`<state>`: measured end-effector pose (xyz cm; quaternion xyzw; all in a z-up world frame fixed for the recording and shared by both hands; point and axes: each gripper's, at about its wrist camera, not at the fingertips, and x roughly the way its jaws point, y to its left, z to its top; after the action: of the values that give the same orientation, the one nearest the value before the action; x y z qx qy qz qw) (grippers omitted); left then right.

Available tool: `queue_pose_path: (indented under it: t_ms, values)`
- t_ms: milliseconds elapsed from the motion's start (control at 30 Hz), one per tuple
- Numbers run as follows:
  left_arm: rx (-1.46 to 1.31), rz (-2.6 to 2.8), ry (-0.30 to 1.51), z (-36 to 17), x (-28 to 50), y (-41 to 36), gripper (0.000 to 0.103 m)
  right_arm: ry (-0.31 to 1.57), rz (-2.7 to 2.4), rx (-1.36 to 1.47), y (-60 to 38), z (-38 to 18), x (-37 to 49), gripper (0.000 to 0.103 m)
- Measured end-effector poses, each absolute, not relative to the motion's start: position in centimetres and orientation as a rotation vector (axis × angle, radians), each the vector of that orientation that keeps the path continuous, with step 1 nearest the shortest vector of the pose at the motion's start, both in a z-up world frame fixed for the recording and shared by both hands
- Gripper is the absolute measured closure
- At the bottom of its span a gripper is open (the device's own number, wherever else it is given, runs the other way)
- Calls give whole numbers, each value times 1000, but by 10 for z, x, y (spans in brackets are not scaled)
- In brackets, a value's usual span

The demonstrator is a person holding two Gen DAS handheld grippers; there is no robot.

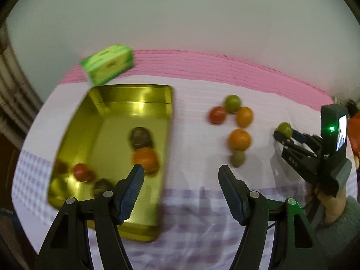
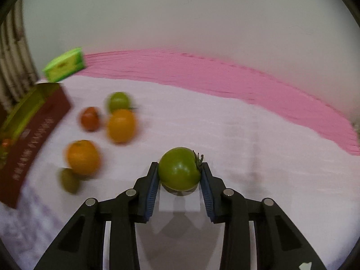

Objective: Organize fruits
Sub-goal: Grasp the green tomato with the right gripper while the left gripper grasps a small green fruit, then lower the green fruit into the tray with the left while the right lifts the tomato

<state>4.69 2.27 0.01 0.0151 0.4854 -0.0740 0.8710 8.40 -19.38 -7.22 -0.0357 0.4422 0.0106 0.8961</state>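
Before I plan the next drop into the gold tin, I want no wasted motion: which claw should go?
Right. The right claw is already shut on the green tomato, so it can carry it to the gold tin. The left claw is open and empty.

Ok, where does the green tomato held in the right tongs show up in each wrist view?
Left wrist view: the round green tomato sits at the far right, at the tip of the right tongs.
Right wrist view: it is low in the centre, pressed between the tongs' blue pads.
Shared landmark: the bright green cardboard box at the upper left, by the pink strip.
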Motion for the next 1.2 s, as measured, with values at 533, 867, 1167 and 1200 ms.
queue_pose_path:
  t_ms: [533,867,1167,1200]
  values:
    - [38,-241,1124,-55,80,-49,41,916,-79,-55,-235,-76,82,69]
    - [32,-233,1160,-72,99,-63,64,917,-69,-34,-242,-75,79,68]
    - [38,-228,1150,-65,89,-55,77,918,-66,-31,-244,-75,78,68]
    - [34,-226,1149,-64,88,-53,77,918,-66,-31,-244,-75,78,68]
